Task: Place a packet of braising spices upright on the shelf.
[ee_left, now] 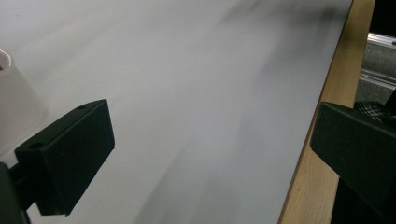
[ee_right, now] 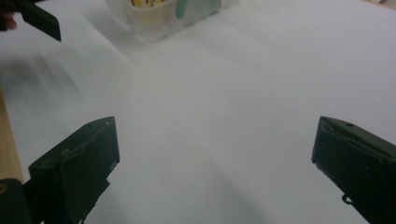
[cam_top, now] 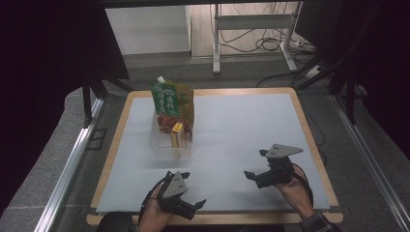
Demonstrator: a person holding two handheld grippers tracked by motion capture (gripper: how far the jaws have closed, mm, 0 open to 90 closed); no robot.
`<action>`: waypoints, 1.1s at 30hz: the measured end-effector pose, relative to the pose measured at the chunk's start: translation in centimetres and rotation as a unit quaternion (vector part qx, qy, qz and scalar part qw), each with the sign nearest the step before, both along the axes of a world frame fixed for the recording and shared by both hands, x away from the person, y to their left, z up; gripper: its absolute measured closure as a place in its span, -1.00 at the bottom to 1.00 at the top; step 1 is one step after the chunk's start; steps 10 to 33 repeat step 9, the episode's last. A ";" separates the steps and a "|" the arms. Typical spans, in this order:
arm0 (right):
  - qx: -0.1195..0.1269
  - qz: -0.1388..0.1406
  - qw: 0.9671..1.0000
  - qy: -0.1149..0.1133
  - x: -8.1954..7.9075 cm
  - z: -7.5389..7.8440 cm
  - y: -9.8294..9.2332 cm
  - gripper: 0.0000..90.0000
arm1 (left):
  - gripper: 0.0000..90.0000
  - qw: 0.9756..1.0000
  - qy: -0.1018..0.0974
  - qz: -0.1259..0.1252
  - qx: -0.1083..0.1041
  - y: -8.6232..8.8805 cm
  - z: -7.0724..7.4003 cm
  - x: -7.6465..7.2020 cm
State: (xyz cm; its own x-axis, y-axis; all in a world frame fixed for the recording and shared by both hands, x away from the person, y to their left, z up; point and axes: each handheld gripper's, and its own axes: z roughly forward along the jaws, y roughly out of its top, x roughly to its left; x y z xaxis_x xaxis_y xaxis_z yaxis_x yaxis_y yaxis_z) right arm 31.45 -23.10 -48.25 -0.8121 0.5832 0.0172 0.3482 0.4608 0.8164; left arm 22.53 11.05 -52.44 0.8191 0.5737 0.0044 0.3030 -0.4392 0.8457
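While both hands sit near the table's front edge, the left gripper (cam_top: pixel 193 203) gapes wide, holding nothing; the right gripper (cam_top: pixel 255 164) also wide open, empty; the clear tub (cam_top: pixel 167 145) with the green pouch (cam_top: pixel 171 99) stands well apart, toward the far left of the white mat (cam_top: pixel 241 125).
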 end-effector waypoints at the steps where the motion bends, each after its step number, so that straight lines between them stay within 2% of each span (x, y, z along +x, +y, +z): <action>1: -0.004 -0.001 1.000 0.001 -0.1 -0.1 -0.2 -0.98 | -1.00 1.000 0.001 0.001 0.001 0.0 0.0 0.0; 7: -0.028 -0.013 0.999 0.020 -0.2 -1.3 -1.0 -0.98 | -1.00 1.000 0.003 0.002 0.005 0.0 -0.1 0.1; 33: -0.028 -0.015 0.999 0.023 -0.1 -1.4 -1.1 -0.98 | -1.00 1.000 0.002 0.002 0.006 0.0 -0.1 0.1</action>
